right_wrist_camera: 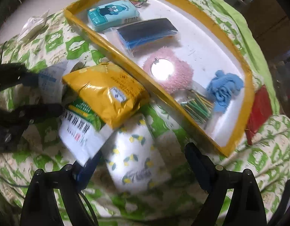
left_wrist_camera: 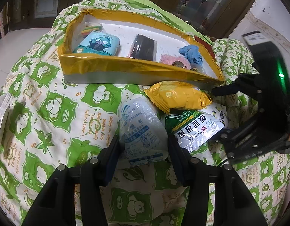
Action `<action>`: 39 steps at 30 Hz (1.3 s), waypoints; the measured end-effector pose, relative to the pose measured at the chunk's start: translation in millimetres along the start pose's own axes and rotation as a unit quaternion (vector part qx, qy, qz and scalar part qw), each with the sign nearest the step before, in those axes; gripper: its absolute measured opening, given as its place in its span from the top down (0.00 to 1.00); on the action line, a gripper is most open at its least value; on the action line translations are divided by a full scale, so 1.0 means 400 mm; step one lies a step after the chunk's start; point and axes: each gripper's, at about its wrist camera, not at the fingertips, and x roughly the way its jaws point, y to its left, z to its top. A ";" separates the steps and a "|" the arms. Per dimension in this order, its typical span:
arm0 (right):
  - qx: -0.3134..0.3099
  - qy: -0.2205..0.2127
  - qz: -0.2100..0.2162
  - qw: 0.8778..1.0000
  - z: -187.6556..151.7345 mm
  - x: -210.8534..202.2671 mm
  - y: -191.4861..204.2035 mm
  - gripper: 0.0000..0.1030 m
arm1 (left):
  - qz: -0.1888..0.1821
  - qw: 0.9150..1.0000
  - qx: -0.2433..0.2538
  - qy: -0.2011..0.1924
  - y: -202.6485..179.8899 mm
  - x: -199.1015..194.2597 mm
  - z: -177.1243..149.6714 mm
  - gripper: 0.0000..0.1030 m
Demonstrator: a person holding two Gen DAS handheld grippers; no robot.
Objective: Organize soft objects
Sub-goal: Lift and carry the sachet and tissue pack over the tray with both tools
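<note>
On a green-and-white quilt lies a pile of soft packs: a clear white pouch with blue print, a yellow foil bag, a green-and-white printed sachet and a lemon-print tissue pack. My left gripper is open, its fingers on either side of the clear pouch. My right gripper is open around the lemon-print pack, with the sachet by its left finger. The yellow bag lies on top of the sachet.
A yellow-rimmed white tray holds a teal tissue pack, a dark pack, a pink fluffy mirror, a blue cloth and green sticks. A red item lies beside the tray. A white packet lies far left.
</note>
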 end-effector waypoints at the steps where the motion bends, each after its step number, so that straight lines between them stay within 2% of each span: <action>1: 0.008 -0.002 0.003 1.000 0.000 0.007 -0.001 0.24 | -0.001 1.000 0.001 0.000 -0.001 0.001 0.001 0.51; 2: 0.018 -0.003 0.010 1.000 0.002 0.013 -0.004 0.42 | -0.003 1.000 0.001 -0.001 0.000 0.000 0.000 0.51; 8: 0.077 -0.013 0.009 0.997 -0.035 0.010 -0.009 0.42 | -0.009 1.000 -0.002 -0.007 0.008 -0.006 -0.001 0.52; 11: 0.130 -0.027 0.030 0.991 -0.062 -0.018 -0.006 0.42 | -0.009 1.000 -0.001 -0.009 0.008 -0.013 -0.002 0.53; 14: 0.189 -0.066 0.044 0.979 -0.106 -0.054 -0.002 0.42 | -0.015 1.000 -0.003 -0.014 0.009 -0.027 -0.002 0.53; 19: 0.276 -0.131 0.059 0.950 -0.192 -0.103 0.003 0.42 | -0.020 0.999 0.001 -0.026 -0.001 -0.049 -0.002 0.53; 25: 0.308 -0.185 0.022 0.933 -0.221 -0.150 0.000 0.42 | -0.015 0.999 0.007 -0.040 -0.004 -0.071 -0.001 0.53; 28: 0.312 -0.186 0.018 0.931 -0.219 -0.146 -0.030 0.42 | -0.013 0.999 0.008 -0.047 -0.008 -0.075 0.002 0.53; 34: 0.305 -0.195 0.012 0.932 -0.226 -0.161 -0.016 0.42 | -0.005 0.998 0.018 -0.056 -0.014 -0.085 0.003 0.53; 39: 0.320 -0.211 0.011 0.923 -0.236 -0.176 -0.029 0.42 | -0.002 0.998 0.020 -0.059 -0.017 -0.089 0.002 0.53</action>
